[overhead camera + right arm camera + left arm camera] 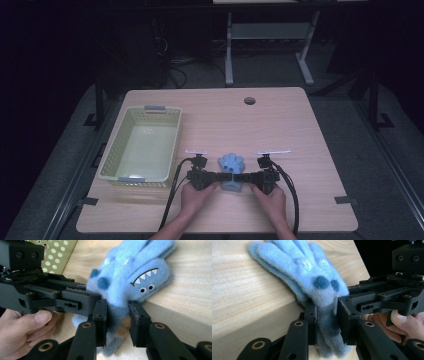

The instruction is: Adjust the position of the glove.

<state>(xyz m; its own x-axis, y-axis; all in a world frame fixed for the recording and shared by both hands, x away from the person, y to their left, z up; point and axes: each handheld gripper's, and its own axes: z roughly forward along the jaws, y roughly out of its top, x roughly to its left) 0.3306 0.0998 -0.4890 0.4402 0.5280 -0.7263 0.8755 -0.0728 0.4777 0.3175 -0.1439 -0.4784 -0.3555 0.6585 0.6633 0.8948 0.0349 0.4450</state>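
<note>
A fuzzy blue glove [231, 170] lies on the wooden table [300, 145], near its front edge and just right of a pale green basket [141, 145], with its fingers pointing away from the person and its cuff toward them. The left gripper [218, 176] comes in from the left and the right gripper [246, 176] from the right, level with the table, so that the two meet head-on at the cuff end of the glove. In the left gripper view the cuff of the glove [312, 282] stands between that gripper's own two black jaws, which are clenched on the fabric, the pile squeezed narrow and dark where the pads press it; the other gripper's jaw sits right against them from the right, with a thumb and fingers of the person's right hand [402, 323] behind it. In the right gripper view the right gripper [117, 323] likewise grasps the cuff, the fabric bunched between its pads, with small orange spots showing on the pinched part. Above the jaws, the glove [130, 277] spreads out on the table, showing dark blue dots, a toothed mouth and two small eyes. The left gripper's black body lies close on the left there, held by the person's left hand [27, 332], with the basket's perforated wall [57, 250] behind it.
</note>
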